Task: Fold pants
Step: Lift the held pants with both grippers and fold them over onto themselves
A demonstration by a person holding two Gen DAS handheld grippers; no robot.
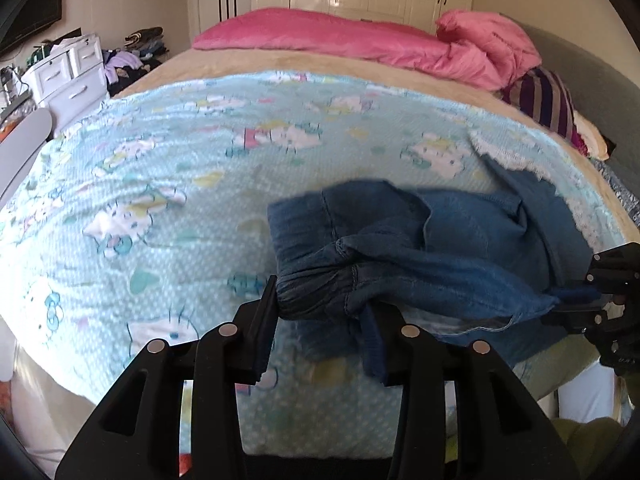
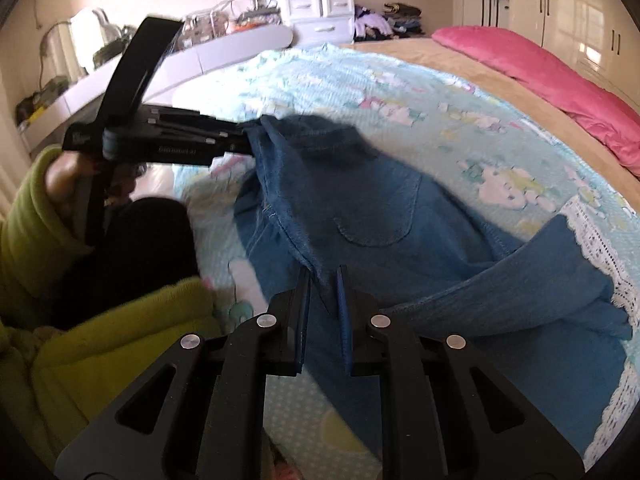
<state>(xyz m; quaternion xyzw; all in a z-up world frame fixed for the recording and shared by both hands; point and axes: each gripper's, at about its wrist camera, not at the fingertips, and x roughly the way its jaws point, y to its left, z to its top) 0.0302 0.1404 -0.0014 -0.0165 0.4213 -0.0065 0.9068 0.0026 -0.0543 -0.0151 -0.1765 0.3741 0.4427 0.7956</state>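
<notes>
Denim bunched between the left gripper [image 1: 320,312] fingers hides its tips; both it and the right gripper [image 2: 323,280] clamp the blue jeans [image 2: 360,200], blurred, over the cartoon-print blanket [image 1: 160,184].

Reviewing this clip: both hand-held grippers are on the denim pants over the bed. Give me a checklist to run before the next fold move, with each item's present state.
1. Left hand-held gripper clamped on the pants: ok, gathered waistband sits between its fingers.
2. Right hand-held gripper holding fabric: ok, denim pinched in its narrow gap.
3. Pants lying flat: not ok, bunched, with a leg folded across.
4. Blue blanket smooth underneath: not ok, its lace edge is turned over beside the pants.
5. Back pocket side facing up: ok.
6. Leg hems aligned: cannot tell.
</notes>
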